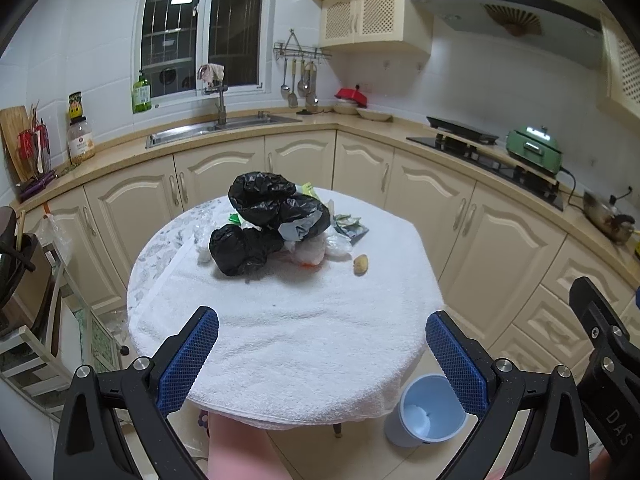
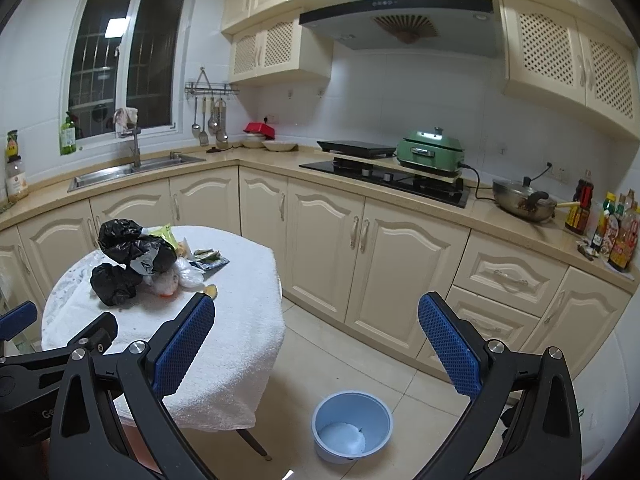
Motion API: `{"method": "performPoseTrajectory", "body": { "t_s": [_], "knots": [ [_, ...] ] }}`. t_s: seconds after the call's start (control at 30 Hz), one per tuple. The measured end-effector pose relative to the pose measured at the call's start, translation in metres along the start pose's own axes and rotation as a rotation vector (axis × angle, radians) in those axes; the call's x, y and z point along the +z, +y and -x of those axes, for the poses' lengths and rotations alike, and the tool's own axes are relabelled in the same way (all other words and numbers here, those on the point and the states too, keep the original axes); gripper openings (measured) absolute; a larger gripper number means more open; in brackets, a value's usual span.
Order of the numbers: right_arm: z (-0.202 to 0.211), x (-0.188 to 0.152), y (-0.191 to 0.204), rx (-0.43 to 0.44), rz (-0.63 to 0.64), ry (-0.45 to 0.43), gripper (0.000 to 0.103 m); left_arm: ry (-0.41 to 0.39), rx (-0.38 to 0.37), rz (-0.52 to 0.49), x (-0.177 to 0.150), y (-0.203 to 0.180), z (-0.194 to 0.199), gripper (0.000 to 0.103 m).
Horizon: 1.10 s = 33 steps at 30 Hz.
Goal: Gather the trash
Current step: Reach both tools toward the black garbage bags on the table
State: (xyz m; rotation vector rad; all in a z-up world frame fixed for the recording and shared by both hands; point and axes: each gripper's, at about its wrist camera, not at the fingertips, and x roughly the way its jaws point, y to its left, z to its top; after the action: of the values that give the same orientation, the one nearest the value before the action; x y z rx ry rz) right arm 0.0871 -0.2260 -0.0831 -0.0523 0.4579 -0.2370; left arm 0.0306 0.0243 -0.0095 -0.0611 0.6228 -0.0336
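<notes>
**Trash heap on table, bin on floor**

Crumpled black plastic bags [image 1: 272, 216], 3 lumps stacked, w/ clear/white bags [image 1: 320, 250] and green wrappers [image 1: 350, 224] tucked beside/under, mid-table at far side. Small potato [image 1: 360, 264] lies just right of pile. Light-blue bin [image 2: 352, 424] upright on floor by table, white scrap inside.

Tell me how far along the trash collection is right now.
Barely started, by the look of it. Done: only something white lies in the blue bin on the floor. In hand: nothing; the left tongs and right tongs are both open and empty. Left: the black bags, wrappers, clear plastic and the small potato all sit on the towel-covered table.
</notes>
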Motion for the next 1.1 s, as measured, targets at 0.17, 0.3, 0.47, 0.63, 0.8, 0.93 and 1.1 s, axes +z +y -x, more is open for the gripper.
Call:
{"method": "performPoseTrajectory", "body": {
  "t_s": [0.17,0.3,0.47,0.63,0.8,0.93,1.1],
  "knots": [
    [-0.019,0.0,0.017,0.02,0.004,0.038,0.103,0.034,0.009,0.008,0.008,0.014,-0.02,0.102],
    [-0.037,-0.001,0.036,0.03,0.023,0.075,0.103,0.053,0.019,0.021,0.014,0.026,-0.039,0.102],
    [-0.061,-0.003,0.062,0.051,0.049,0.121,0.103,0.102,-0.001,0.051,0.021,0.049,-0.072,0.101],
    [-0.092,-0.004,0.097,0.091,0.085,0.177,0.103,0.16,-0.023,0.107,0.03,0.083,-0.112,0.099],
    [-0.124,0.0,0.139,0.146,0.139,0.215,0.103,0.209,0.054,0.158,0.038,0.123,-0.148,0.099],
    [-0.144,0.007,0.175,0.219,0.178,0.211,0.103,0.233,0.085,0.203,0.044,0.154,-0.169,0.098],
    [-0.169,0.019,0.216,0.307,0.214,0.24,0.103,0.254,0.116,0.239,0.056,0.192,-0.2,0.098]
  ]
}}
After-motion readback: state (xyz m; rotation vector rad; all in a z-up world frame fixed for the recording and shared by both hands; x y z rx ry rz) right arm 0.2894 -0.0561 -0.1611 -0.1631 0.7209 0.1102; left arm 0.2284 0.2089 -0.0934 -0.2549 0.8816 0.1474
